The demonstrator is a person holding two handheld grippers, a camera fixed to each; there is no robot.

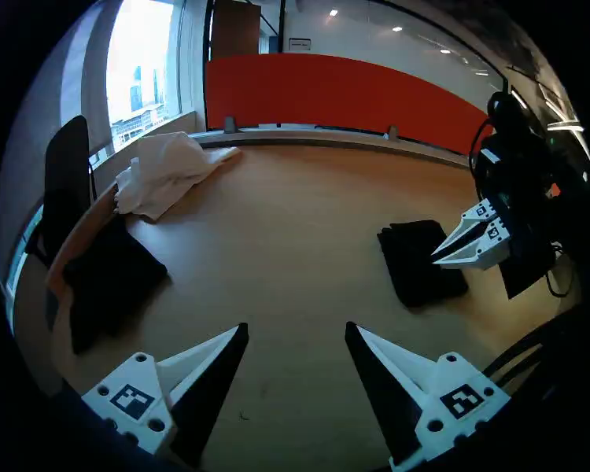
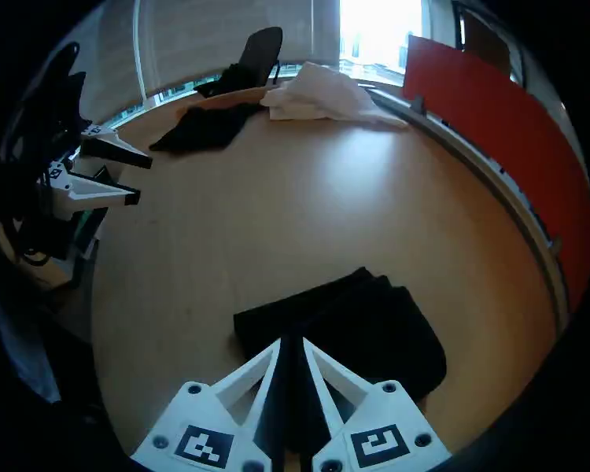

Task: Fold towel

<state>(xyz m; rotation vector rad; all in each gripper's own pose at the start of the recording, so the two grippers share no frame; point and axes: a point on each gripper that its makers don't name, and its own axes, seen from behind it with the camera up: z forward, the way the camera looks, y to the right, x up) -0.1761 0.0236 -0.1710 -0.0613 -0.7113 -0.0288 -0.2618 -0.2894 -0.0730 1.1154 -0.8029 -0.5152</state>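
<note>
Finishing fold, apparently: right gripper (image 2: 292,342) fingers together over folded black cloth towel (image 2: 374,330) on wooden worktop (image 2: 295,204); left gripper (image 1: 296,329) fingers apart. Square edges, press flat.

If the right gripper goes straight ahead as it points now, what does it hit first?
The folded black towel, lying on the table directly ahead of the right gripper's tips; whether they already touch it is unclear.

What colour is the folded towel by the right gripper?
Black. The folded towel shows best in the right gripper view.
</note>
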